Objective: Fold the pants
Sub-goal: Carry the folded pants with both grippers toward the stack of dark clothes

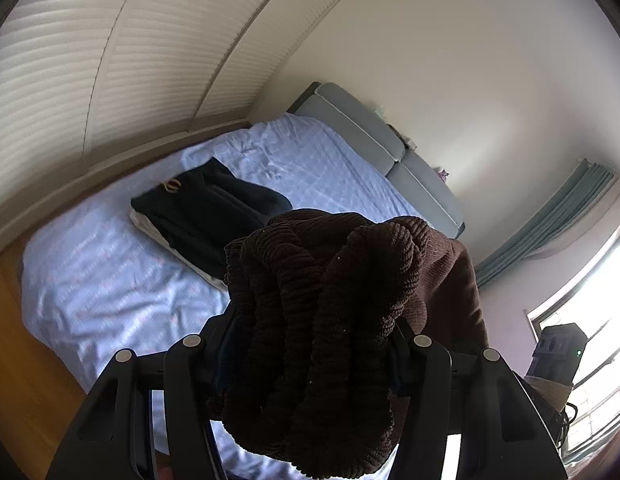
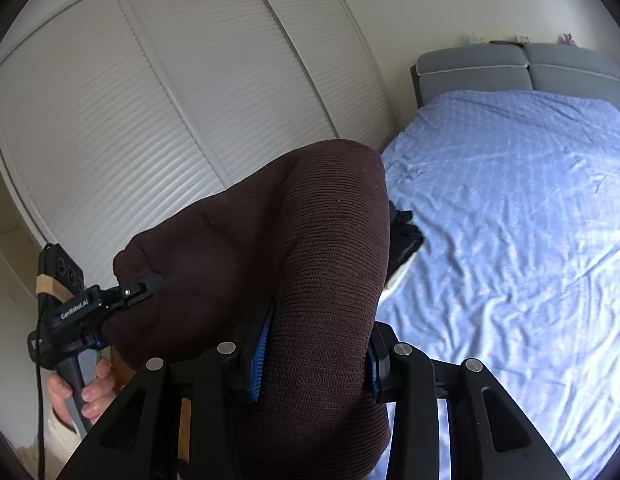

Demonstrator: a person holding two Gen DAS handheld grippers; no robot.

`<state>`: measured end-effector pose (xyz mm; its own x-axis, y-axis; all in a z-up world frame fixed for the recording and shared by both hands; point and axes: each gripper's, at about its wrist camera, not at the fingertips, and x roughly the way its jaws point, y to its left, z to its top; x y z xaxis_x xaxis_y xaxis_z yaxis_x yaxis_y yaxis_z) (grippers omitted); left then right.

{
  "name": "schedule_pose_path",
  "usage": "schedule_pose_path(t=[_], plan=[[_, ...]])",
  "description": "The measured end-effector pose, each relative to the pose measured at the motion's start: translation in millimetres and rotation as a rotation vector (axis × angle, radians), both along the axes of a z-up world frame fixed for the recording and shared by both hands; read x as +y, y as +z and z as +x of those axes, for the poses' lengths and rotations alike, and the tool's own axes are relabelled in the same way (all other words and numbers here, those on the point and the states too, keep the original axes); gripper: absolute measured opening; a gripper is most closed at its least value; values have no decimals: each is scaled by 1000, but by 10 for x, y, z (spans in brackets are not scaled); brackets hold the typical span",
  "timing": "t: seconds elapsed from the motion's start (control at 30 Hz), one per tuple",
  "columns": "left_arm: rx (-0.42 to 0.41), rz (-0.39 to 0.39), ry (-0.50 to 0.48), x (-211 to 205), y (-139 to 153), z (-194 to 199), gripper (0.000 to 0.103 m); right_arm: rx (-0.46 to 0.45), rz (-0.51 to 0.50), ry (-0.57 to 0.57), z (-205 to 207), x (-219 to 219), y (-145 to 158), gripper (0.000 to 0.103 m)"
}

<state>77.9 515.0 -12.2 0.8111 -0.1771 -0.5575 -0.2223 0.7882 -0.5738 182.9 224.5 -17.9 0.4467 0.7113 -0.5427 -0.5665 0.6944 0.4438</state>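
Left wrist view: left claw (image 1: 310, 344) clamped on a bunched wad of brown ribbed pants (image 1: 330, 300), jaws partway apart w/ the fabric packed between them. Pants are up off the bed (image 1: 89, 272), filling the gap and spilling over the front of the claw. Behind, a folded stack of dark clothes (image 1: 205, 212) lies near the bed's wardrobe-side edge, well apart from the claw. Right claw's body pokes in at the far right, by the window (image 1: 590, 320).

Right wrist view: right claw (image 2: 316, 356) gripping the same pants (image 2: 310, 240), blue pads (image 2: 261, 352) pressed on a thick fold, jaws narrower than full open. Fabric stretches over to the left claw (image 2: 141, 288), which also bites it; a hand (image 2: 81, 392) holds that handle. Pants hang in the air beside the bed (image 2: 510, 240), over its wardrobe-side edge. Grey headboard (image 2: 510, 64) at the bed's far end.
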Motion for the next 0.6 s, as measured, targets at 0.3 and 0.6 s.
schedule_pose_path(t=[0.3,0.6], plan=[[-1,-39,-86,741,-133,656,56,-2,-37,-56,272,582,-66,38],[83,-75,-245,1618,-371,1549,56,65,-65,-220,573,1403,-206,38]])
